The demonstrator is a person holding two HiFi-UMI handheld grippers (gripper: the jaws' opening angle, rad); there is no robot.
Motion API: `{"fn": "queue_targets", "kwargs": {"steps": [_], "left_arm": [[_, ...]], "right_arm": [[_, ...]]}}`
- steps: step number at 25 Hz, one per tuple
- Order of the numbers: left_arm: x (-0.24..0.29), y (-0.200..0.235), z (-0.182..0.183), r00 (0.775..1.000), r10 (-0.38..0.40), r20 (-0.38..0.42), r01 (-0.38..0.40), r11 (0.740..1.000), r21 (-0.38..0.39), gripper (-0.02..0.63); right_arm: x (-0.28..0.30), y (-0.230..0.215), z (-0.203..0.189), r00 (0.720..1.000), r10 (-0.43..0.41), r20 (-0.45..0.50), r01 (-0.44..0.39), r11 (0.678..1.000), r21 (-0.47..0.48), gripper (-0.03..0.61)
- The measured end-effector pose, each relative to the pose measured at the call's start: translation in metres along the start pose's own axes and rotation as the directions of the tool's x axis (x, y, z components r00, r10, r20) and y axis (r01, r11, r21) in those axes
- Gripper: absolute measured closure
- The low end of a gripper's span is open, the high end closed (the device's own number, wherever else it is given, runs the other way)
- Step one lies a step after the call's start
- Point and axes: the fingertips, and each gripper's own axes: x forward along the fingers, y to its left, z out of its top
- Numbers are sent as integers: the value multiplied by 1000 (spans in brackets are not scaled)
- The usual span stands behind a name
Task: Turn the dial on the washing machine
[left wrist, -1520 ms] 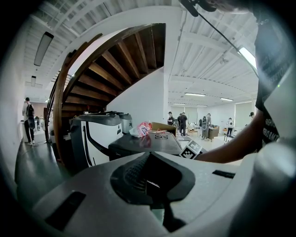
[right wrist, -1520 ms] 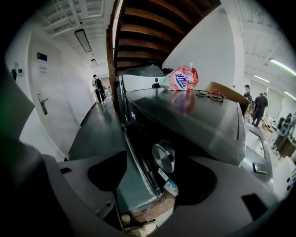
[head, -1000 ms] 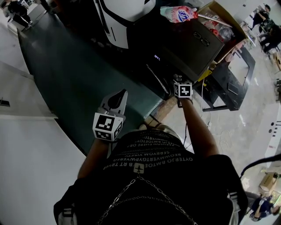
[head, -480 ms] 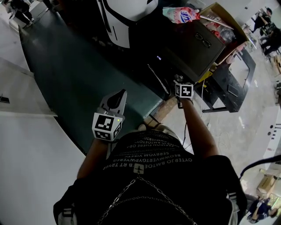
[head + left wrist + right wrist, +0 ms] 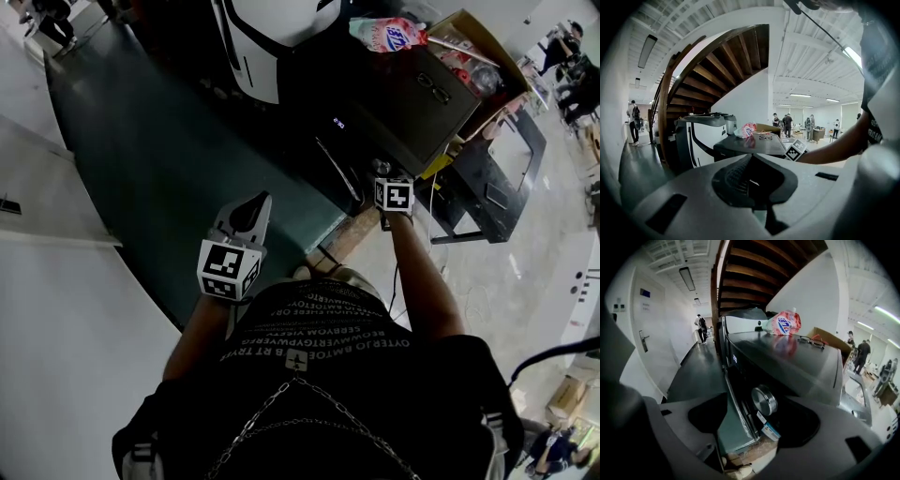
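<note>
Right gripper (image 5: 383, 175) right of centre at washing machine (image 5: 412, 98), jaws apart, silver dial (image 5: 764, 400) framed between them, left gripper (image 5: 246, 212) lower left, jaws together, empty

Black short-sleeved T-shirt (image 5: 394, 403), white lettering (image 5: 319, 330), silver chain necklace (image 5: 246, 431).

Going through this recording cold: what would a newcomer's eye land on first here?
First, the round silver dial on the front of the dark washing machine, framed between the parted jaws of the right gripper, which do not touch it. Next, the bright pink pouch lying on the machine's top, near a pair of glasses. The left gripper hangs off to the side over the dark floor, jaws together.
</note>
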Motion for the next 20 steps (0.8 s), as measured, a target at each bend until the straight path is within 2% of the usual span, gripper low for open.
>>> {"fn": "queue_targets", "kwargs": {"steps": [3, 7, 20], "left_arm": [[5, -8, -2, 1000, -13, -10, 13, 1000, 4, 607], [8, -17, -2, 999, -35, -15, 35, 999, 13, 607], [8, -16, -6, 999, -37, -30, 38, 999, 19, 607]], "right_arm": [[-1, 5, 16, 1000, 9, 30, -7, 997, -76, 262], [7, 6, 10, 1000, 18, -1, -18, 993, -117, 262], [15, 0, -19, 997, 20, -74, -22, 1000, -20, 261]]}}
